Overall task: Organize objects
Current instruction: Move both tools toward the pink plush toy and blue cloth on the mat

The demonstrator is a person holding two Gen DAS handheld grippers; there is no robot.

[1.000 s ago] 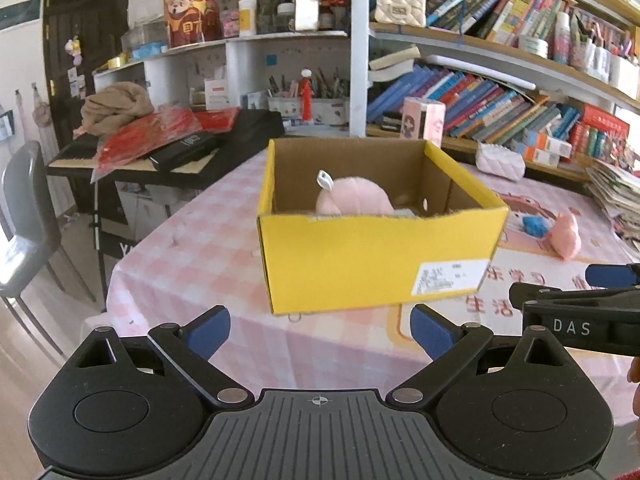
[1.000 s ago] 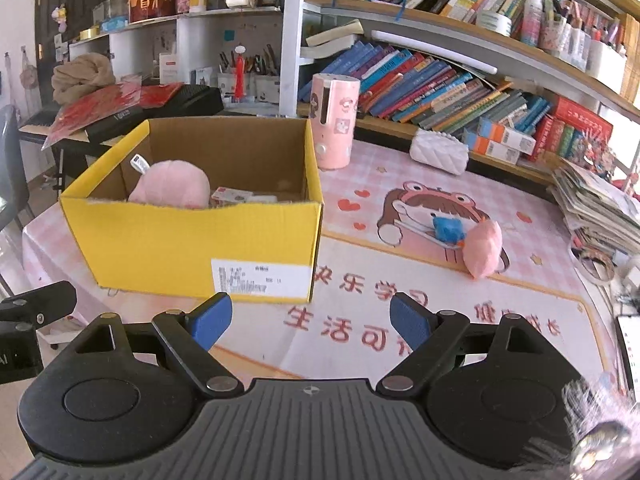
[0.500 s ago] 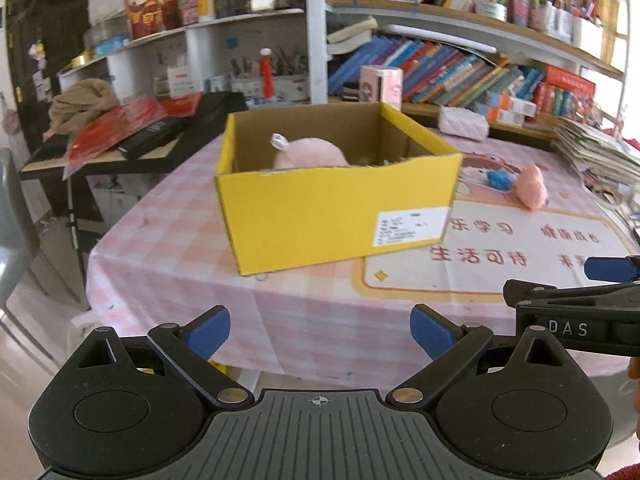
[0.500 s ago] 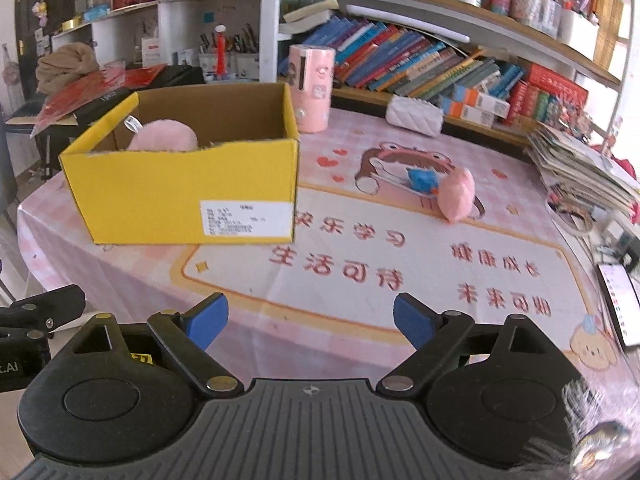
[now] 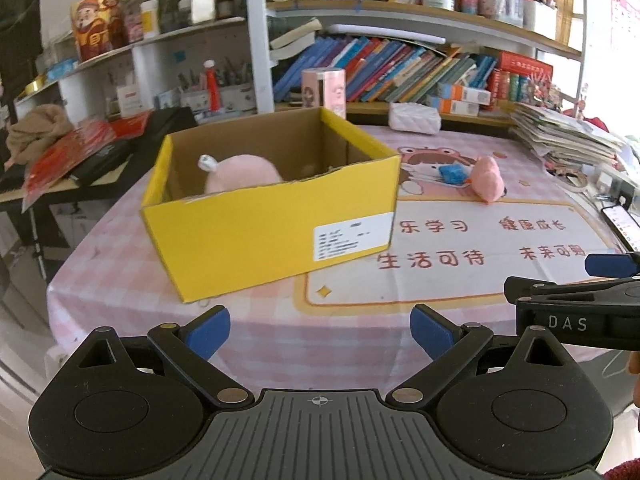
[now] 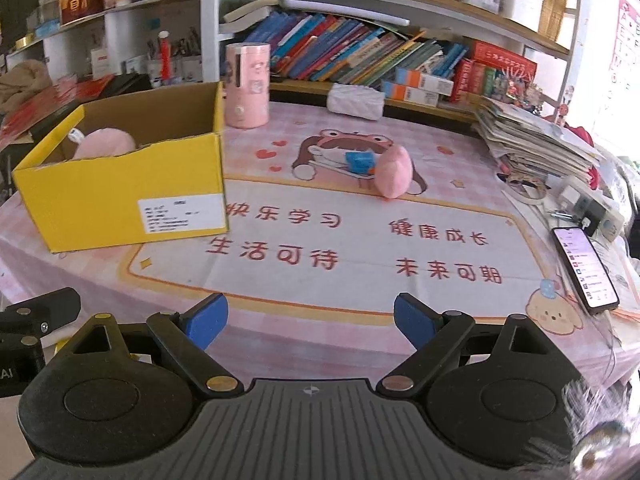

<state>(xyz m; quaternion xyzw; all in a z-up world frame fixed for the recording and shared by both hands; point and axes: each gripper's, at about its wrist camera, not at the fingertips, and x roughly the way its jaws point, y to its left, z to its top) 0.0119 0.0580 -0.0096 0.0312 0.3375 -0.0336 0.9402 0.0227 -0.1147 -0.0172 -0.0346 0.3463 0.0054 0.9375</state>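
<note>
While I hold both tools low over the near edge of the table (image 6: 360,248), my right gripper (image 6: 308,320) has its blue-padded jaws spread wide with nothing between them, and my left gripper (image 5: 320,330) stands just as wide and empty. Ahead on the left sits the yellow cardboard box (image 6: 120,196), open-topped, plain brown corrugated board inside, with a white printed label (image 6: 180,214) stuck on its near face and a slightly ragged top edge. Inside it lies a rounded pink plush toy (image 5: 240,172), soft and fuzzy, with a small white tag at one end. Well apart from the box, out on the tablecloth's cartoon print, a second pink plush (image 6: 394,174) lies on its side, egg-shaped and matte, touching a small blue object (image 6: 358,162) whose make I cannot tell. A pink cylindrical container (image 6: 246,84) stands upright just behind the box's far corner, smooth and printed with little figures, and a white quilted pouch (image 6: 356,100) rests near the bookshelf (image 6: 360,52). The cloth is a pale pink check, smooth, with red characters across the middle; a phone (image 6: 584,268) lies lit at the right edge beside a slumped stack of papers (image 6: 532,140)
</note>
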